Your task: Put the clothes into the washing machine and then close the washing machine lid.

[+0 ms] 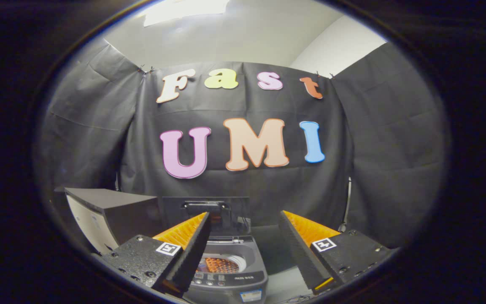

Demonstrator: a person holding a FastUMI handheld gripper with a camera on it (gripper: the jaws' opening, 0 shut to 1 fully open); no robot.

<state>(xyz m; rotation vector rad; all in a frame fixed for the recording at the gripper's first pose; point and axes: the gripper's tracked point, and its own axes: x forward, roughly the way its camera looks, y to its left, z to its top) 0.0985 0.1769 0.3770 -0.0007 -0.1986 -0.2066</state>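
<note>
1. The gripper (243, 249) is spread wide and holds nothing between its 2 fingers.
2. The washing machine (228, 270) stands just ahead of and below the fingers, nearer the left one; its lid (207, 213) stands upright behind the drum (222, 265).
3. Something orange lies in the drum, probably clothes; I cannot tell for certain.
4. Risk: pushing the lid off-centre may let a finger slip, leaving it ajar.
5. A grey box (108, 211) stands left of the machine.

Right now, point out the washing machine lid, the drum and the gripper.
washing machine lid (206, 211): gripper view, on the raised lid's panel behind the tub opening.
drum (222, 265): gripper view, on the orange perforated bottom inside the tub.
gripper (245, 247): gripper view, midway between the two open fingers, nothing held.
</note>
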